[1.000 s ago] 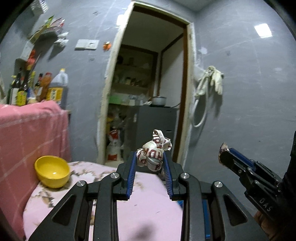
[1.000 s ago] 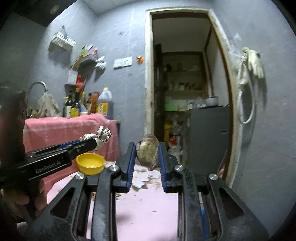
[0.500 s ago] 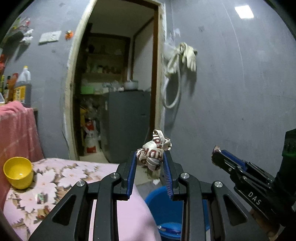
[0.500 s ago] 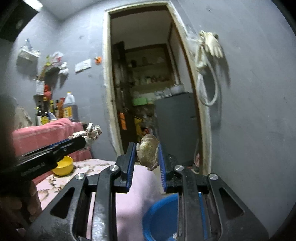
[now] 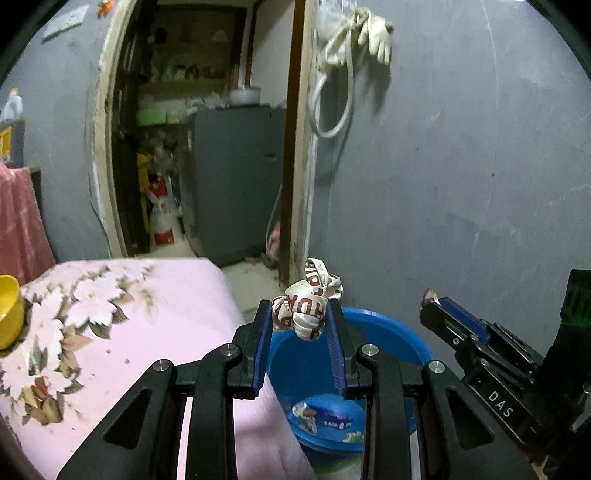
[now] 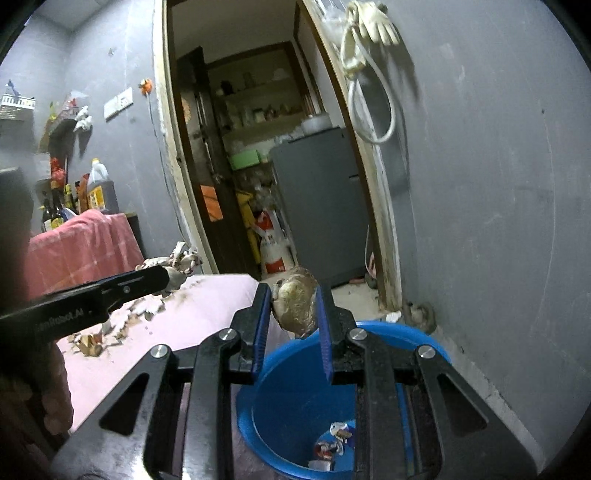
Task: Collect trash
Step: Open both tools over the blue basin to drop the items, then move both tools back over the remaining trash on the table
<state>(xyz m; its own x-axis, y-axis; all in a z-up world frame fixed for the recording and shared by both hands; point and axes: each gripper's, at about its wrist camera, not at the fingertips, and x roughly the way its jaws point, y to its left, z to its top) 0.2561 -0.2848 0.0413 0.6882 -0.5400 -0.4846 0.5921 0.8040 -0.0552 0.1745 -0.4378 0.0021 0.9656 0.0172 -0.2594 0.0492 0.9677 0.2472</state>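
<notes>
Two grippers are each carrying a piece of trash above a blue bucket (image 6: 369, 334). The left gripper (image 5: 301, 325) is squeezing a knotted white wrapper with red print (image 5: 304, 302) between its blue-lined fingers (image 5: 260, 343), the bundle sticking up past the tips. The right gripper (image 6: 293, 314) is clamping a crumpled brownish wad (image 6: 297, 301) the same way, its jaws narrowed onto it. In the left view the right gripper (image 5: 430, 308) is showing from the side at the right edge; in the right view the left gripper (image 6: 168, 275) is reaching in from the left with its wrapper (image 6: 181, 258).

Both bundles are hanging over the bucket's near rim. Some scraps of colourful trash (image 5: 323, 419) are lying at the bottom of the bucket, which is standing on the floor just beside a table draped in a pink flowered cloth (image 5: 122, 317). A yellow bowl (image 5: 9, 312) is sitting at the cloth's far left. Behind, an open doorway (image 6: 258, 147) is showing a grey fridge (image 6: 321, 199), and pale gloves (image 5: 373, 33) with a looped hose are hanging on the grey wall.
</notes>
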